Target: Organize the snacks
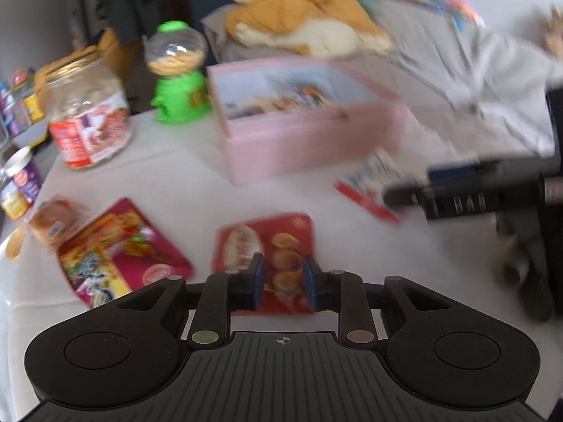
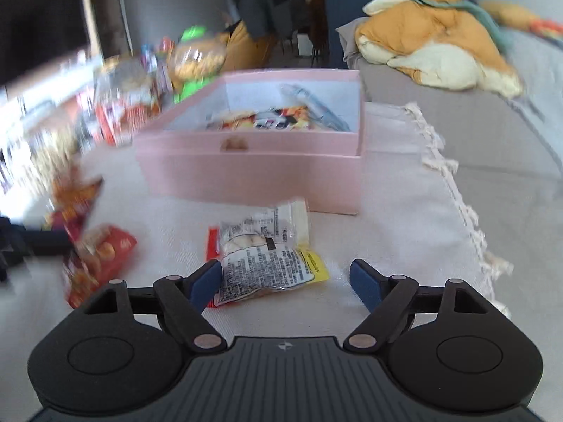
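Since both views were smeared with motion blur, a lot of the print on the packets was unreadable, so take the details loosely. Closest in, the left gripper [image 1: 283, 276] had its blue pads a small way apart, nothing pinched, hovering over a red snack packet [image 1: 267, 246] printed with round golden cakes; whether the tips touched it, I couldn't tell. The right gripper [image 2: 286, 283] was spread wide, its left pad just beside a crinkly clear-plastic packet [image 2: 262, 263] with dense black text, a red strip and a yellow corner, lying flat on the white woven cloth [image 2: 387, 211] with a tasselled fringe.

A bit further out, left of the red one, sat a glossy magenta bag [image 1: 119, 249] and a wrapped bun [image 1: 52, 219], partly cut off at the edge. Beyond those stood the pink cardboard box [image 2: 253, 172], open-topped, with a few blurry packets already inside. Left of it were a clear plastic jar [image 1: 88, 116] with a red label and a green gumball-style dispenser [image 1: 177, 74]. Way back, an orange-and-cream plush toy [image 2: 432, 35] lay on grey fabric.
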